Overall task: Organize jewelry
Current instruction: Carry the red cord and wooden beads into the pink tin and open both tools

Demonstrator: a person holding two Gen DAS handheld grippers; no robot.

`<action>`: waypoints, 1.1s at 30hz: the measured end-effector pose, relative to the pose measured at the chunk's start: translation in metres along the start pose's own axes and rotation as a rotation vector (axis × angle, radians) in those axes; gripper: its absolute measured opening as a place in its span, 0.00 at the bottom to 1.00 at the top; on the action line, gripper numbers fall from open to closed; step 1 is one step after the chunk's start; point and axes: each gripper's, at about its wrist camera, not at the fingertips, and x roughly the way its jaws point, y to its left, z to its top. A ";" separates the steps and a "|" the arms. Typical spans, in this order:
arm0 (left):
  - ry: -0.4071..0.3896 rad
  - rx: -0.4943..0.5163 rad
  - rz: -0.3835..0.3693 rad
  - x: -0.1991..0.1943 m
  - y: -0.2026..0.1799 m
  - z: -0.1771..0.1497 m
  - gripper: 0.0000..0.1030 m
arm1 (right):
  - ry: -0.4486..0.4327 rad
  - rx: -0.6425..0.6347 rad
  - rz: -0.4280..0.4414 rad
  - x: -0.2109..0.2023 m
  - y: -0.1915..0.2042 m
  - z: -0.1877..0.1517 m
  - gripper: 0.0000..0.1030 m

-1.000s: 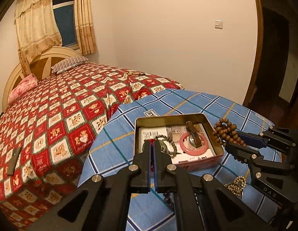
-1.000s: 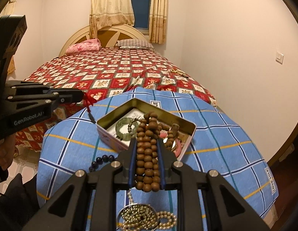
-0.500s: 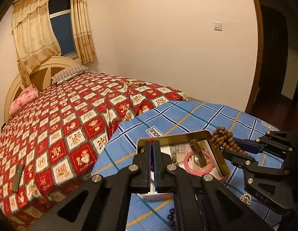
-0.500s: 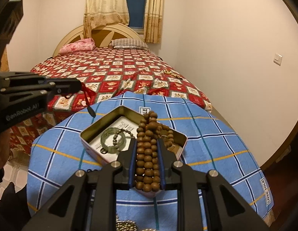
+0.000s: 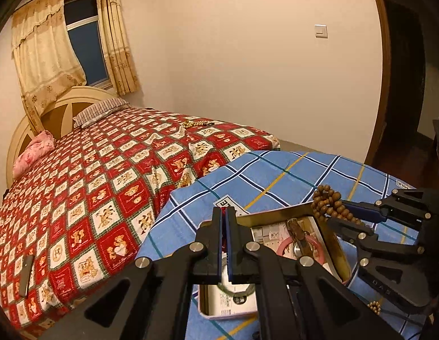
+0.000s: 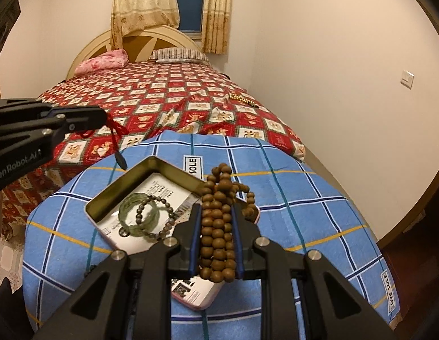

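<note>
The right gripper (image 6: 214,218) points downward over the open metal tin (image 6: 140,171), its blue-padded jaws clamped on a bunched strand of round brown wooden beads (image 6: 218,221) that hangs above the tin's right end. The left gripper (image 5: 227,212), likewise angled down, stands above the tin's left side with its jaws fully closed on a thin red cord (image 6: 116,126) ending in a dark tip. Inside the rectangular, gold-lined tin, resting on a blue checked cloth (image 6: 290,198), lie a translucent green bangle (image 6: 126,208), a small grey bead bracelet (image 6: 168,221) and a smooth pink ring (image 5: 318,250) on printed paper.
</note>
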 end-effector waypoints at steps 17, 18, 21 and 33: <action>0.103 0.025 0.005 0.064 -0.013 -0.004 0.01 | 0.100 0.002 -0.019 0.047 -0.005 -0.001 0.22; 0.110 0.021 0.006 0.067 -0.012 -0.006 0.01 | 0.105 0.004 -0.020 0.049 -0.005 -0.002 0.22; 0.127 0.023 0.011 0.074 -0.013 -0.010 0.01 | 0.121 0.005 -0.022 0.053 -0.006 -0.005 0.22; 0.175 0.025 0.029 0.093 -0.014 -0.024 0.01 | 0.156 0.000 -0.019 0.068 -0.007 -0.012 0.22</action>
